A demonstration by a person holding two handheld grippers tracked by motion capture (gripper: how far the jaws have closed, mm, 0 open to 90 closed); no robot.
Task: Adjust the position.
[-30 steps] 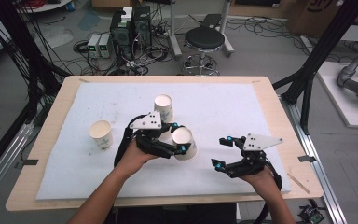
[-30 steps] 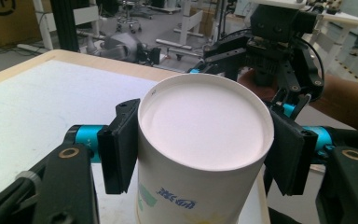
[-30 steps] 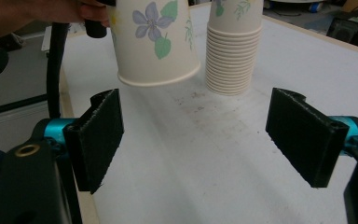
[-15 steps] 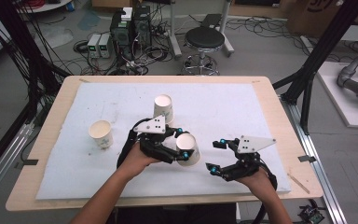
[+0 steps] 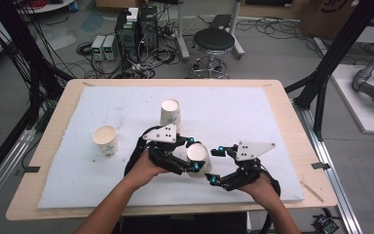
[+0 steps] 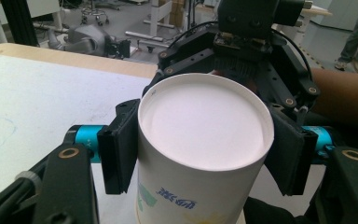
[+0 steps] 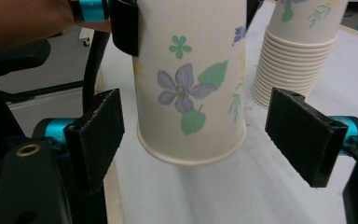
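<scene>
Cup (image 5: 197, 155) upside down mid-frame, pinched in our left gripper (image 5: 191, 155), so we ease our wide-open, empty right gripper (image 5: 215, 165) squarely around its rim.

even indoor light, soft shadows, high view slightly blurry

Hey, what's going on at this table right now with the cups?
A person works two hand-held grippers over a padded table. The left gripper clamps an upside-down paper cup and holds it off the surface. The right gripper faces it with open jaws on either side, not touching. A stack of cups and a single cup stand farther off.
</scene>
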